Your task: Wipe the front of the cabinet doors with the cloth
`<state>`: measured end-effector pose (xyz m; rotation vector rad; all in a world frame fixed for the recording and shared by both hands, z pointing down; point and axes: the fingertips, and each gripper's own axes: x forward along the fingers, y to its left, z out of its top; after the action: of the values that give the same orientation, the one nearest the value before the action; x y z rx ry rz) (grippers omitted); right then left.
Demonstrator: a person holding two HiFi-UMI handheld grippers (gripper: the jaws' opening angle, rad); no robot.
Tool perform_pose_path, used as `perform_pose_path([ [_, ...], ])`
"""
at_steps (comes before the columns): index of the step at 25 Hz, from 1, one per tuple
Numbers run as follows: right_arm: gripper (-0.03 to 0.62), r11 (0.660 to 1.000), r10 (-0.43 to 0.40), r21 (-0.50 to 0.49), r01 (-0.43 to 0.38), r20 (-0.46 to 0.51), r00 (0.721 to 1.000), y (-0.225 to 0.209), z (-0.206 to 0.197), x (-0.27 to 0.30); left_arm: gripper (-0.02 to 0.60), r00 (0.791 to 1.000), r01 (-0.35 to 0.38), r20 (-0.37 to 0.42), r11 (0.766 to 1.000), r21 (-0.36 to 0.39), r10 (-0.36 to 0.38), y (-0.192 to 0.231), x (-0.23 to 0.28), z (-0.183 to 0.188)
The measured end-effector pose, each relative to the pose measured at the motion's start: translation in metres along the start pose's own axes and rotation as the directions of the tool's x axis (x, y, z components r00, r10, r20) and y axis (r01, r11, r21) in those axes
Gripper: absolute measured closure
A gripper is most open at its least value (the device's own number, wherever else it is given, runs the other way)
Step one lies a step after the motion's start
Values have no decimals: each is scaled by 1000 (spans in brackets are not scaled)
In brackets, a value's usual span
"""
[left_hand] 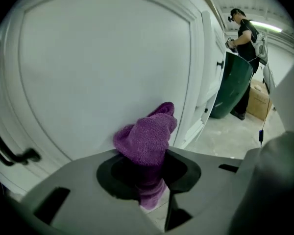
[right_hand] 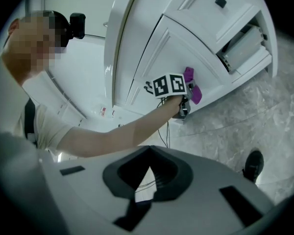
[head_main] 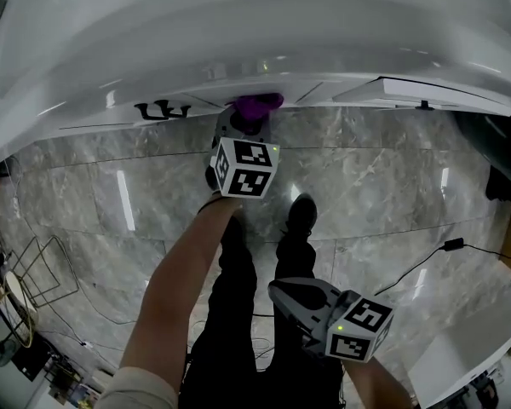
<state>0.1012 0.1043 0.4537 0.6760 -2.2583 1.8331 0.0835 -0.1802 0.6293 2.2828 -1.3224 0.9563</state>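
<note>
Right gripper hangs low, jaws together, empty. Left gripper pinches purple cloth against cabinet door, black handle nearby.

Head view: high up, facing steeply down onto the floor. Left gripper view: right up against the cabinet door, facing it square. Right gripper view: low, well back, tilted up. All three share door and cloth. Head and right views also catch the left tool.
</note>
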Motion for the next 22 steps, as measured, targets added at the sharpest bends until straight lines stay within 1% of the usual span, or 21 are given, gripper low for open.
perform_pose_path([
  [3, 585, 1000, 2, 14, -2, 5, 1000, -11, -6, 3, 466, 996, 8, -88, 1000, 12, -7, -1, 32, -38],
  [6, 585, 1000, -4, 26, 3, 19, 1000, -25, -8, 4, 466, 987, 8, -158, 998, 55, 1, -3, 63, -72],
  [9, 585, 999, -6, 31, 5, 38, 999, -34, -8, 7, 466, 978, 15, -209, 995, 99, 6, -4, 86, -96],
  [12, 585, 1000, -8, 30, 7, 47, 999, -39, -7, 9, 466, 965, 18, -263, 993, 113, 13, -4, 104, -121],
  [15, 585, 1000, -17, 26, 16, 49, 999, -41, -7, 10, 468, 958, 16, -285, 988, 156, 30, -5, 112, -135],
  [16, 585, 1000, -20, 21, 19, 50, 999, -41, -6, 9, 466, 957, 18, -287, 987, 159, 29, -6, 110, -135],
  [17, 585, 1000, -23, 16, 22, 50, 998, -39, -5, 8, 466, 958, 23, -286, 989, 143, 19, -7, 104, -132],
  [19, 585, 999, -29, 16, 29, 48, 998, -33, -6, 4, 466, 966, 46, -256, 996, 75, -25, -16, 79, -114],
  [20, 585, 999, -31, 17, 30, 46, 998, -29, -6, 2, 466, 973, 64, -223, 997, 41, -53, -23, 60, -97],
  [22, 585, 999, -31, 13, 31, 41, 999, -19, -5, -4, 465, 987, 103, -121, 995, -5, -103, -40, 13, -50],
])
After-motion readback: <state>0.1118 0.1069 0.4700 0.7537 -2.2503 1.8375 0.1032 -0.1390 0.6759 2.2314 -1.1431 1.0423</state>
